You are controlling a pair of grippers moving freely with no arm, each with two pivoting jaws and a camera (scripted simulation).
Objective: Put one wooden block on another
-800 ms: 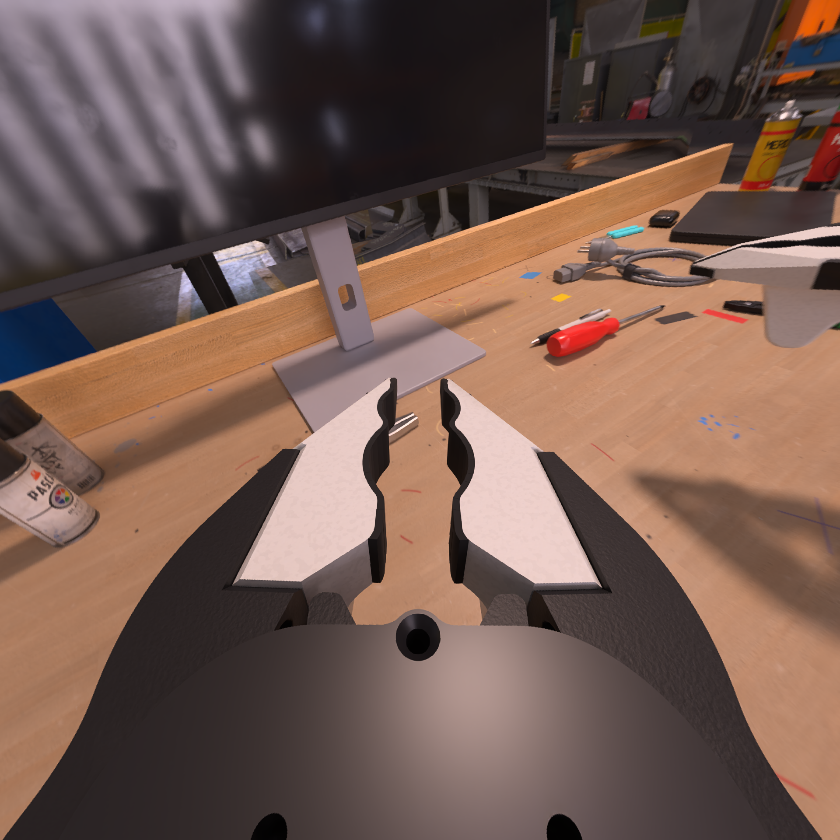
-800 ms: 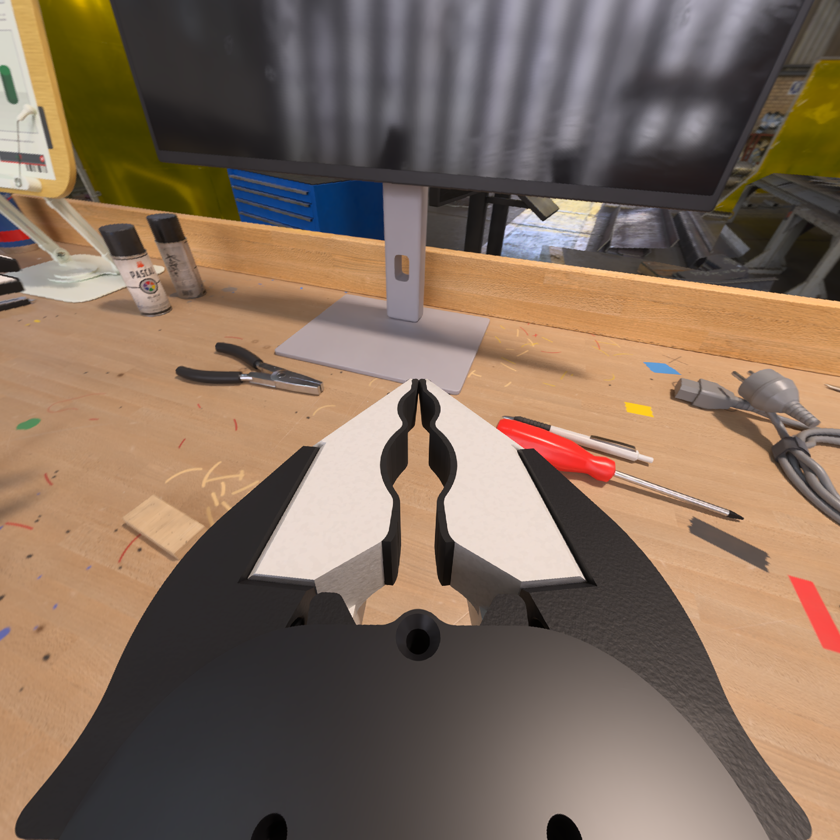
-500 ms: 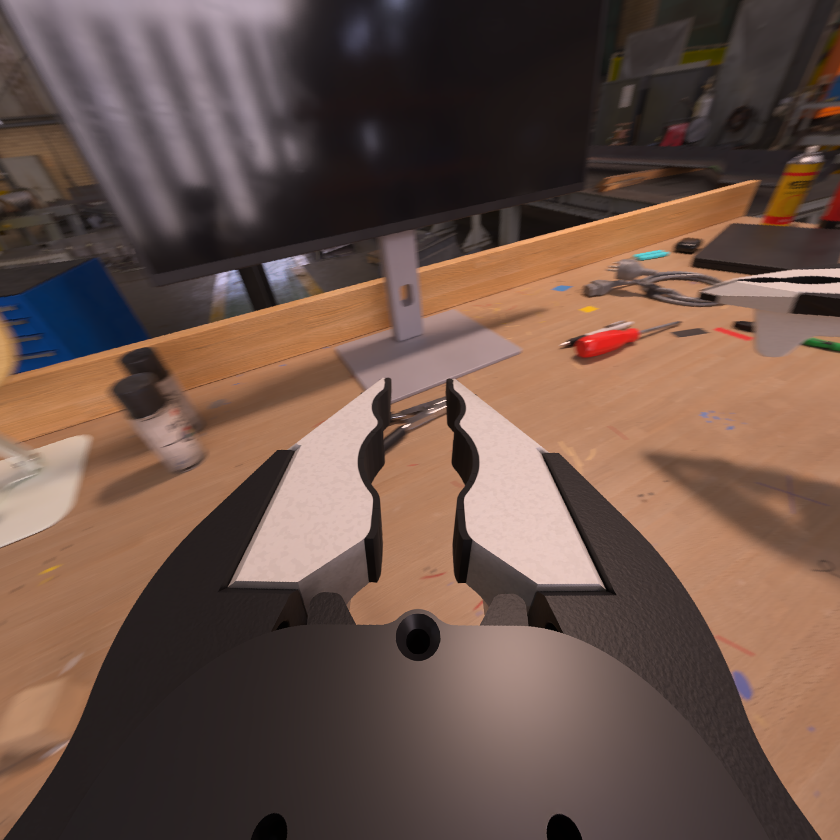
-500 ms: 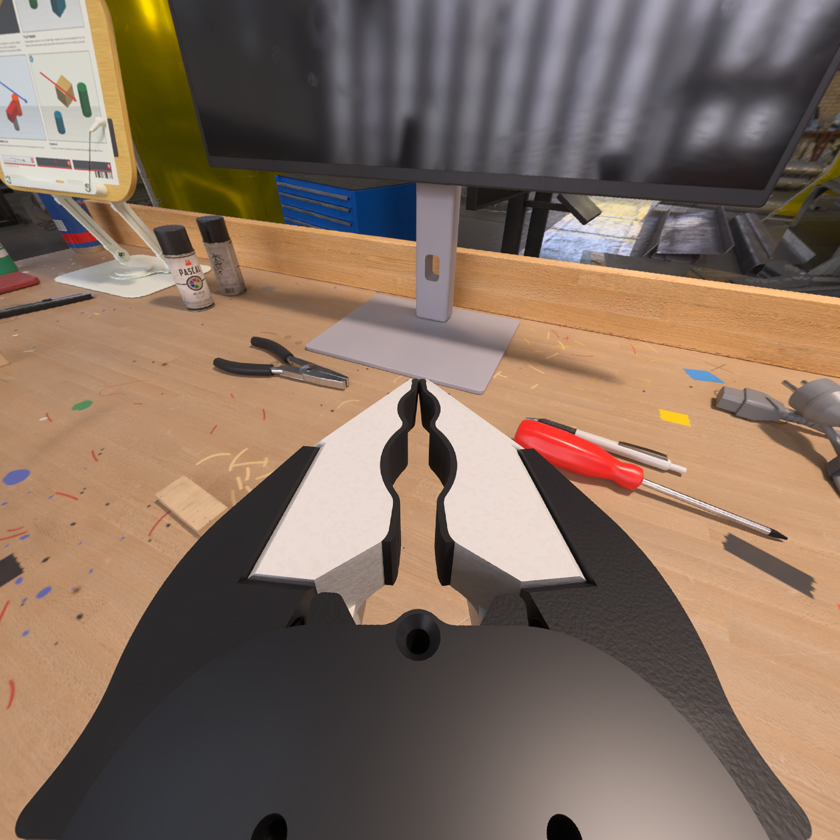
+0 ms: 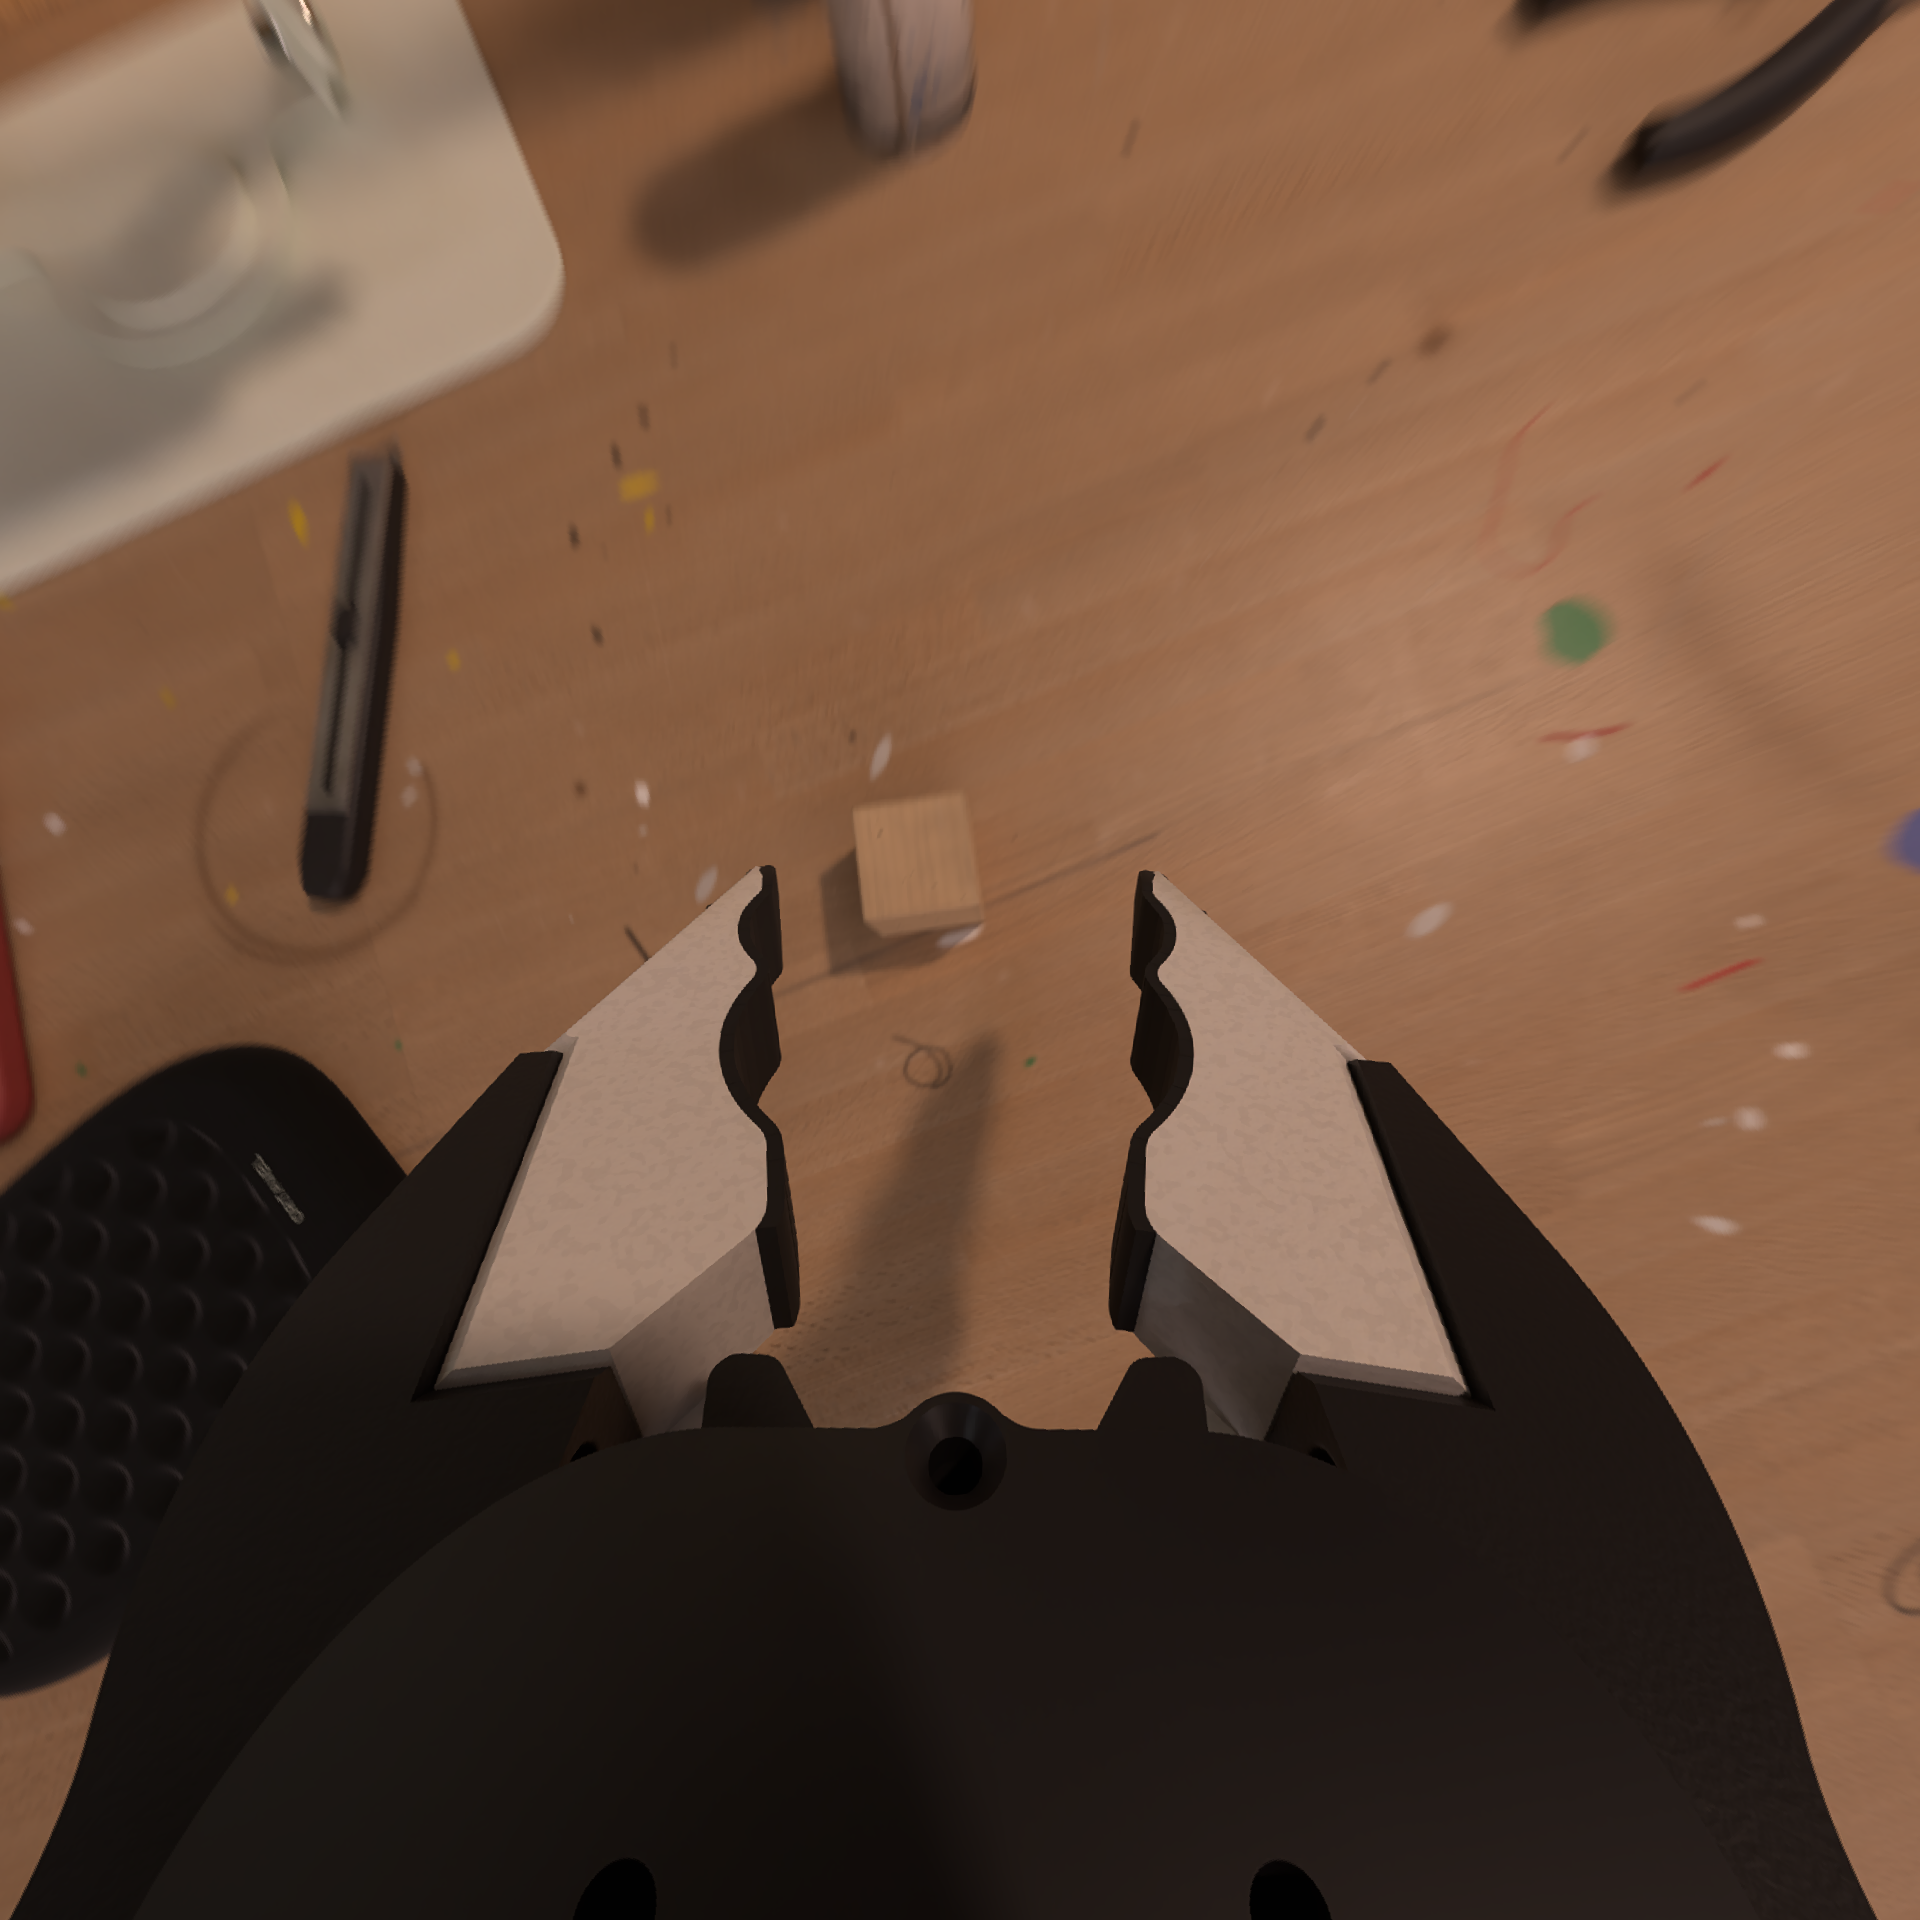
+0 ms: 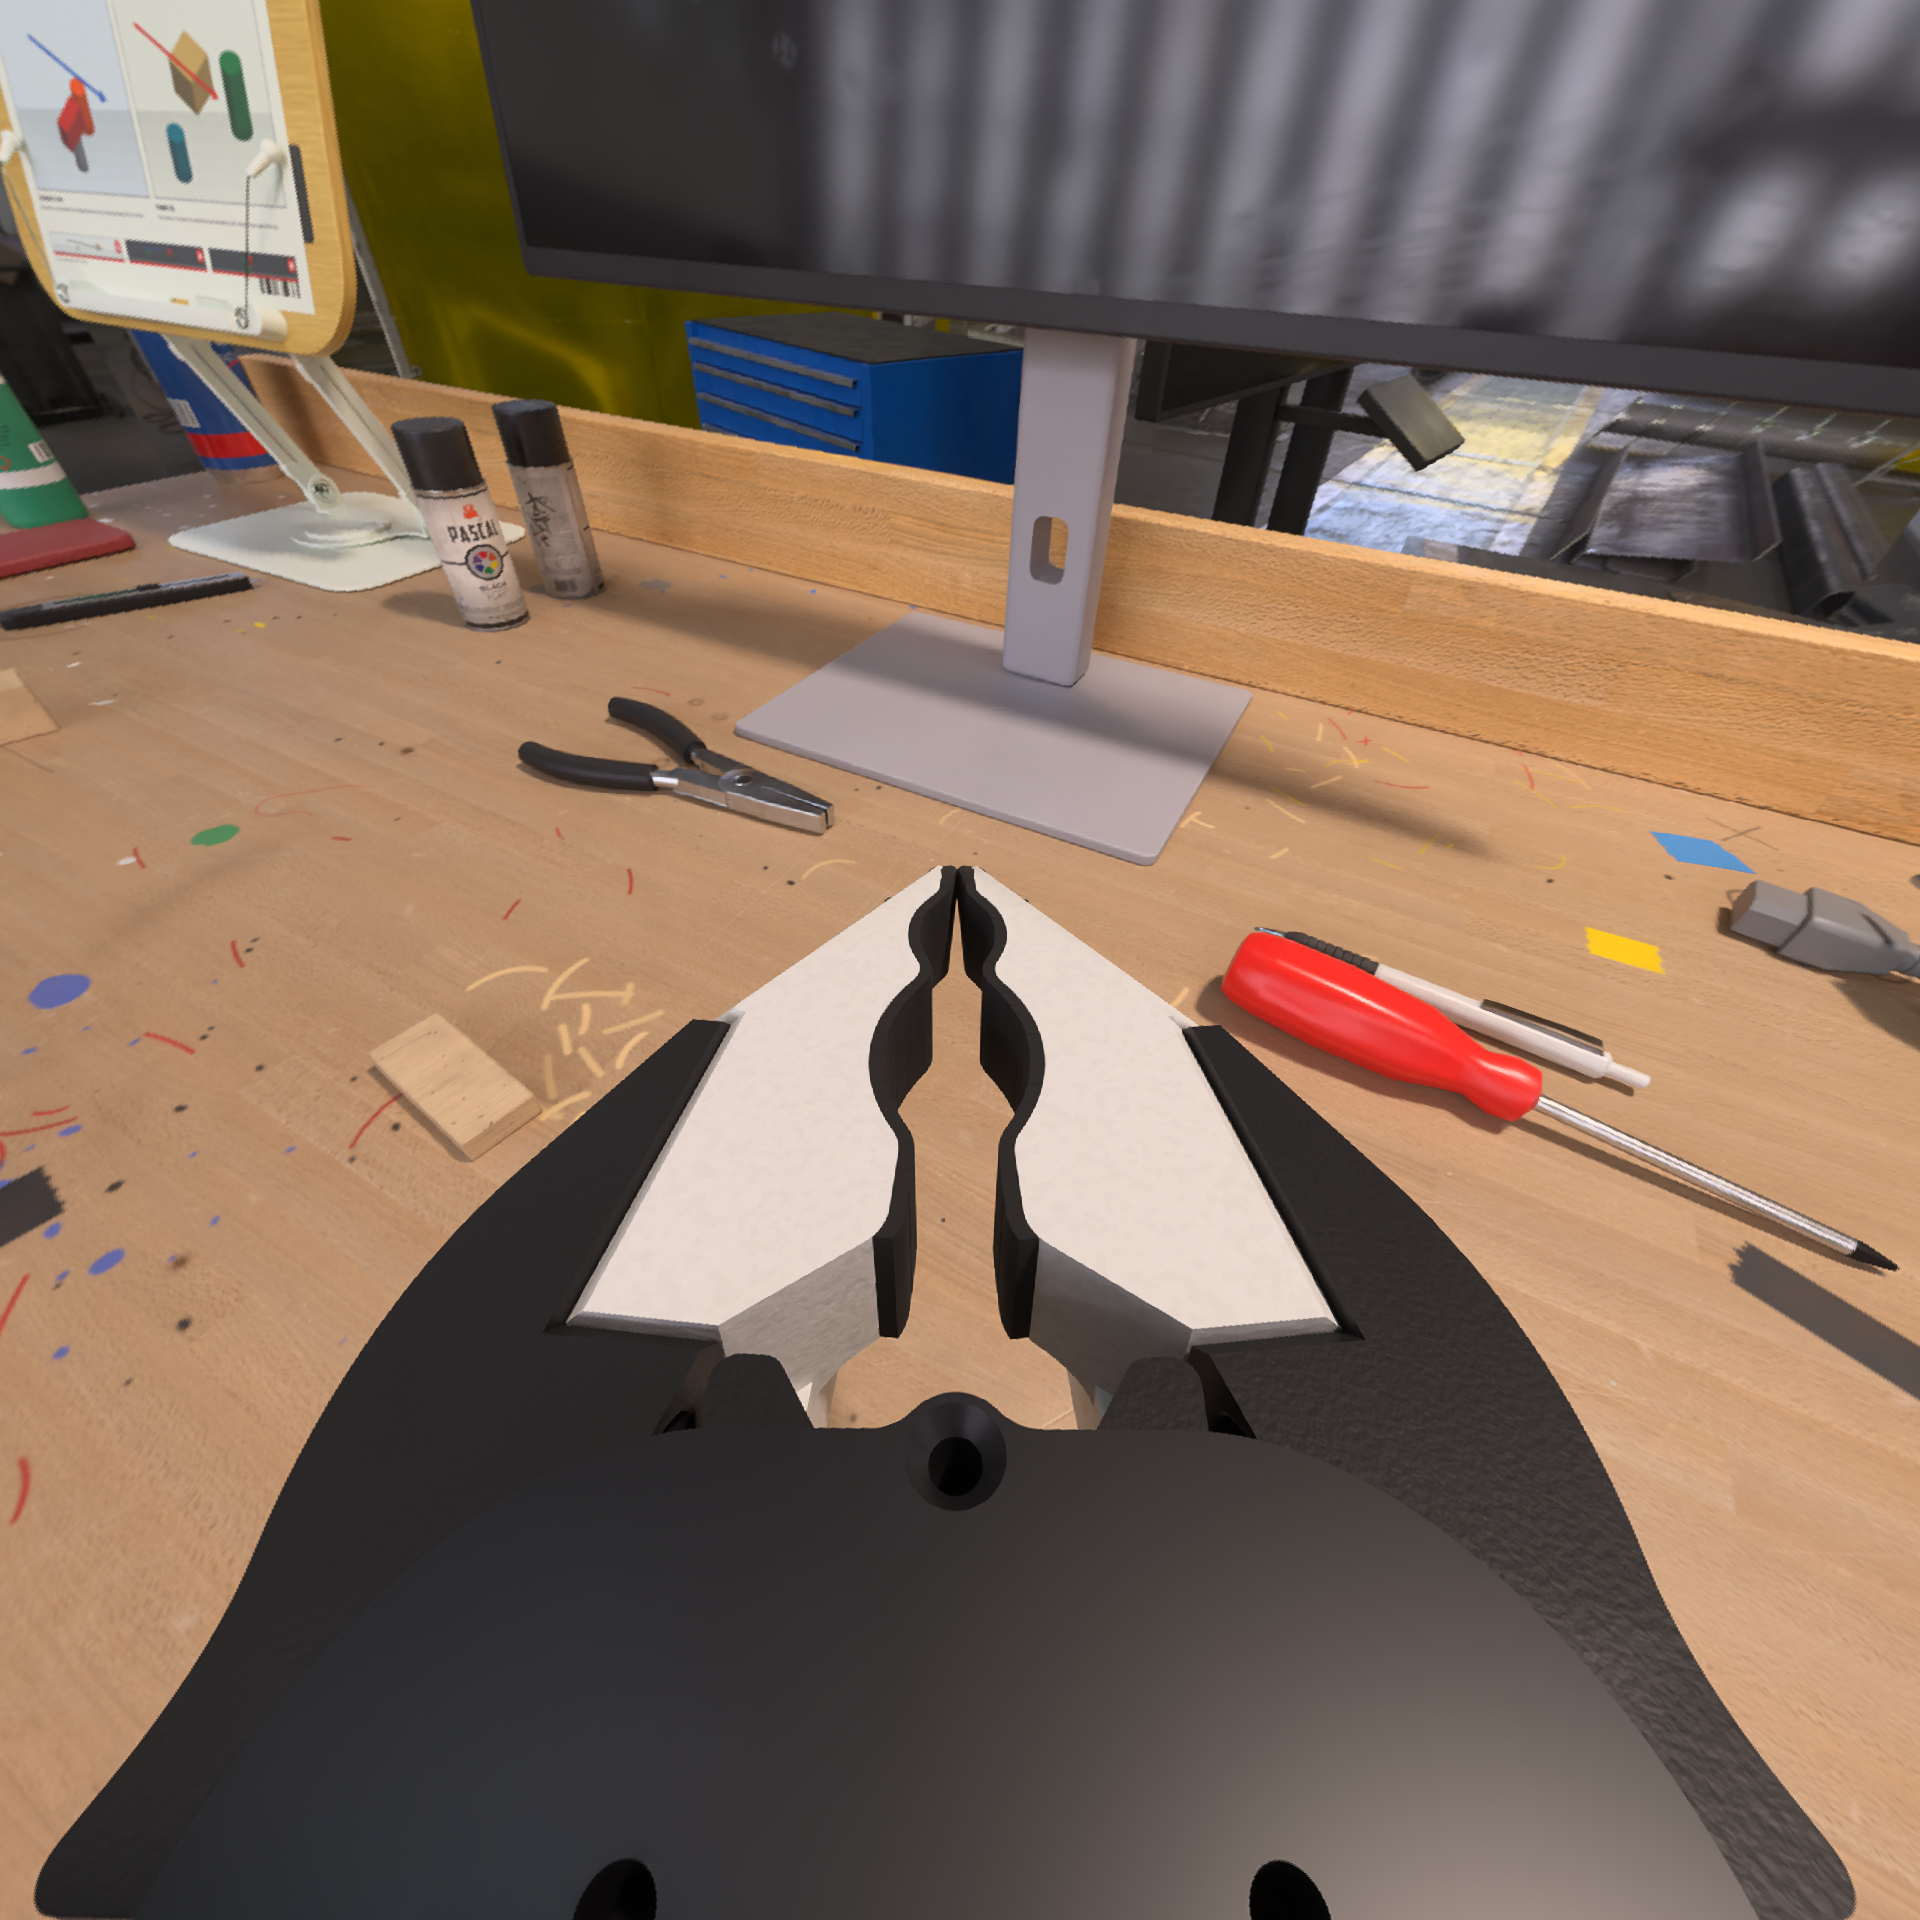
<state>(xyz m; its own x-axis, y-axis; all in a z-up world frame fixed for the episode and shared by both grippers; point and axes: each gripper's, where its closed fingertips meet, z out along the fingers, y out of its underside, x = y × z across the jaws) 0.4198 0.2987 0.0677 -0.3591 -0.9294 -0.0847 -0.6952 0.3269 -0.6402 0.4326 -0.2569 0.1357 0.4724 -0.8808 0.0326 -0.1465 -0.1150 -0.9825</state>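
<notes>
From above, my left gripper (image 5: 954,902) points down at the workbench (image 5: 1195,499) with its jaws spread wide and nothing between them, and a small wooden block (image 5: 917,873) lies on the bench just beyond the fingertips, nearer the left finger, with a black utility knife (image 5: 353,681) to the left of that block and a white stand base (image 5: 208,270) beyond the knife. My right gripper (image 6: 956,878) is clenched, tips nearly touching and holding nothing. A second, flatter wooden block (image 6: 452,1084) lies on the bench to the left of its fingers, with pliers (image 6: 681,767) beyond that block, and a red screwdriver (image 6: 1455,1049) to the right of the fingers.
</notes>
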